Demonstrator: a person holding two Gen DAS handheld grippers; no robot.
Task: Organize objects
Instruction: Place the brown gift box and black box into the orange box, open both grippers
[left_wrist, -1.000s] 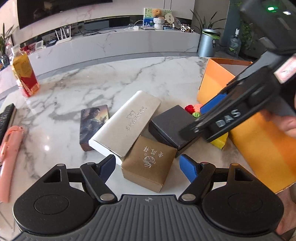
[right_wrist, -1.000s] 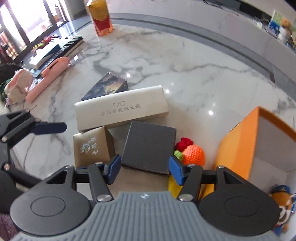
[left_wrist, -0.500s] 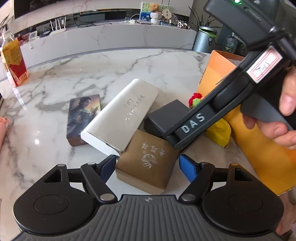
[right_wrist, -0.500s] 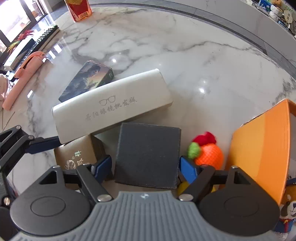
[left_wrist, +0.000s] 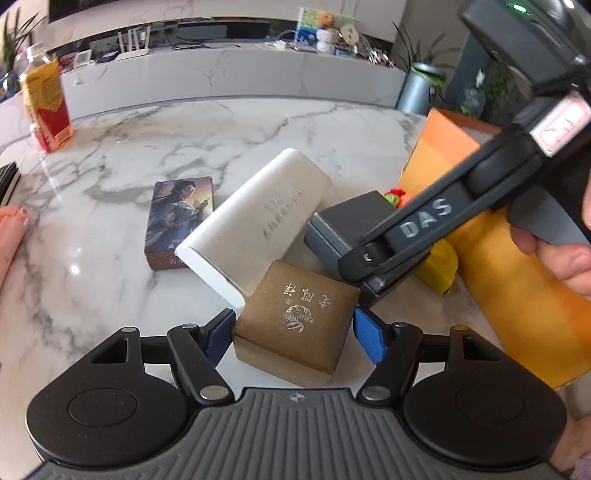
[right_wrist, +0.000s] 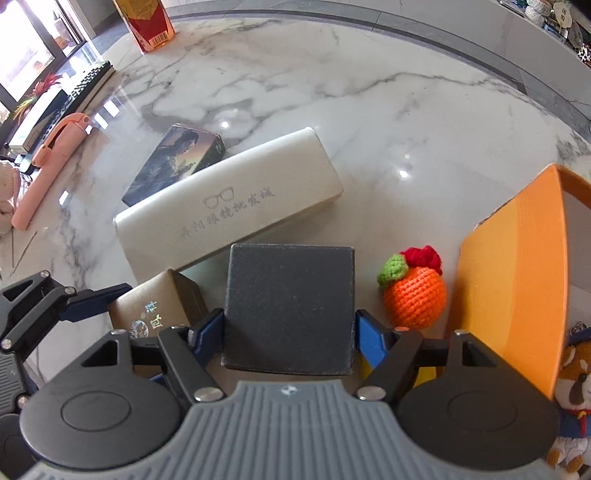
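Note:
A brown box with silver characters (left_wrist: 299, 321) lies between the fingers of my left gripper (left_wrist: 293, 332), which is open around it. A dark grey box (right_wrist: 290, 306) sits between the fingers of my right gripper (right_wrist: 290, 332), open, with the pads close to its sides. The grey box (left_wrist: 347, 225) and the right gripper's body show in the left wrist view. A long white glasses case (right_wrist: 229, 203) and a picture card box (right_wrist: 177, 162) lie behind them. The brown box (right_wrist: 155, 306) is left of the grey one.
An orange bin (right_wrist: 517, 288) stands at the right with a plush toy (right_wrist: 572, 387) inside. A crocheted orange (right_wrist: 413, 295) and a yellow item (left_wrist: 439, 266) lie beside it. A drink carton (left_wrist: 46, 107), a pink object (right_wrist: 48, 166) and a keyboard (right_wrist: 88, 81) are at the far left.
Both grippers have moved forward and down. The brown box now lies between the left fingers and the grey box between the right fingers.

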